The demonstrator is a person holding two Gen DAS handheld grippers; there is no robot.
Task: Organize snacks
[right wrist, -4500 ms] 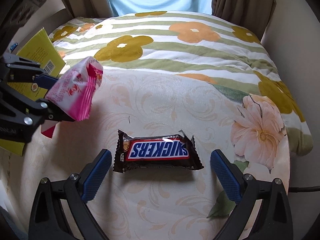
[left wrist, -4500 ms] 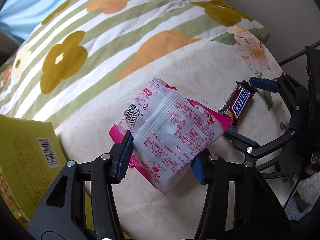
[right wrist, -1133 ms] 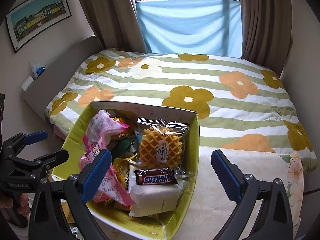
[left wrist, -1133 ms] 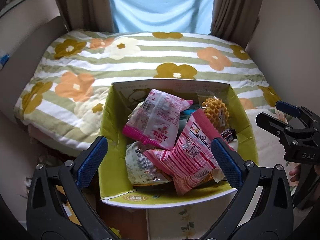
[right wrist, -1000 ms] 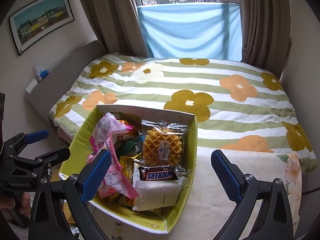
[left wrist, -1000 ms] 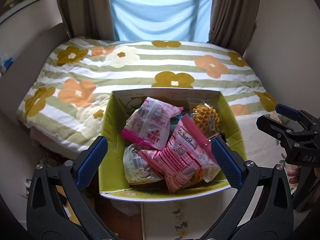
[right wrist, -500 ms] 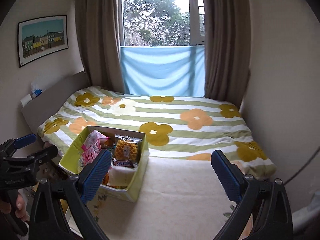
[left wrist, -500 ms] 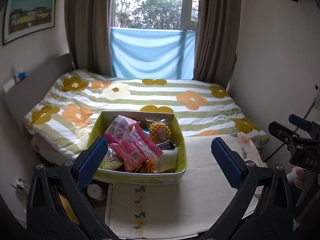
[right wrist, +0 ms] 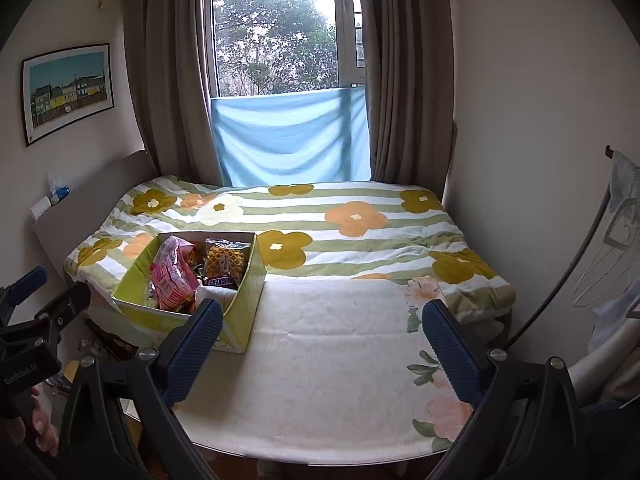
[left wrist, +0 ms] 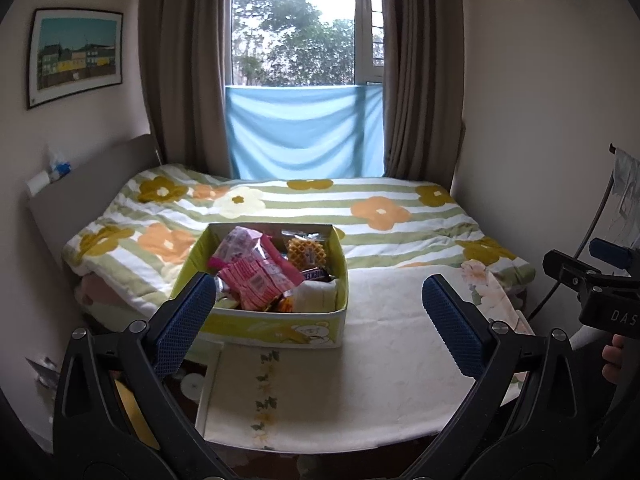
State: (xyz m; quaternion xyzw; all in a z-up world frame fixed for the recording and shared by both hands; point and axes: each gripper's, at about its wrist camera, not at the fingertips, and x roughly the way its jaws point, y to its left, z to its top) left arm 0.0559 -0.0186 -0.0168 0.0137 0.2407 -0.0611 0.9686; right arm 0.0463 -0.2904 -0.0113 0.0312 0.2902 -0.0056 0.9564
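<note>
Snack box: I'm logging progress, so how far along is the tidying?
Looks finished. The snack box holds the pink packets, waffle and Snickers bar. The table shows no loose snacks. Left hand-held gripper and right hand-held gripper are open, holding nothing. Nothing visibly left.

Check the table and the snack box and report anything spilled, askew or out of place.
Nothing is spilled. The snacks sit heaped inside the box, the pink packs rising above its rim, the Snickers and waffle on top. The box overhangs the table's left edge, which looks slightly precarious. No snack lies on the table.
</note>
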